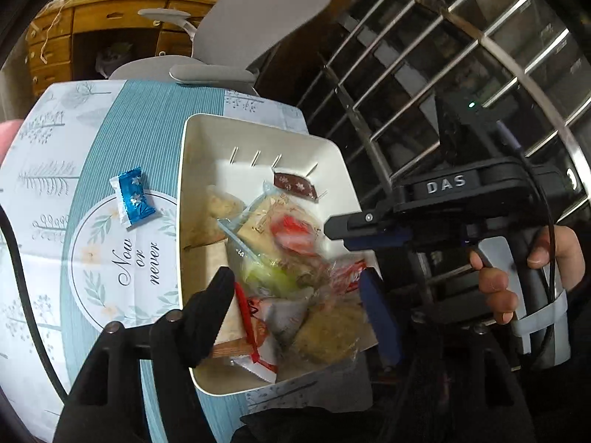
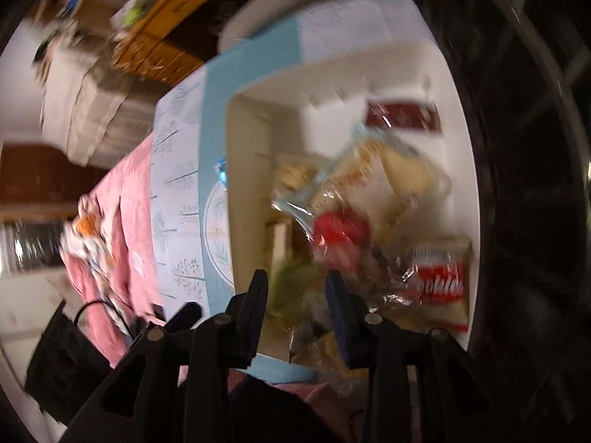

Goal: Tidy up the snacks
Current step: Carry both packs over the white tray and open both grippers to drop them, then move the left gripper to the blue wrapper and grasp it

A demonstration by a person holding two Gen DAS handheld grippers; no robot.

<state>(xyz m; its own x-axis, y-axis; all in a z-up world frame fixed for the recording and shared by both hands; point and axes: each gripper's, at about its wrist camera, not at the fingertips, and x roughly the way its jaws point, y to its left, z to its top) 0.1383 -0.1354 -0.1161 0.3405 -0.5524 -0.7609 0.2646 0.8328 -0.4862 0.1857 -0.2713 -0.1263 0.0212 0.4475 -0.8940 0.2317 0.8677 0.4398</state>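
Through my left wrist camera, the left tongs hang released over the white bin, their 2 fingers spread either side of the heap of wrapped snacks without pressing anything. Off to the left of the tongs, outside the bin, 1 blue foil candy lies on the patterned cloth of the bench. Beyond my fingertips a brown wrapper rests against the bin's far wall. To the right, a hand grips the right tongs. Through my right wrist camera, badly smeared, the right tongs sit low over the same bin, jaws partly apart; crinkled snack wrappers lie ahead of them, but I cannot tell whether anything is pinched. A red-and-white packet sits just right of the fingers.
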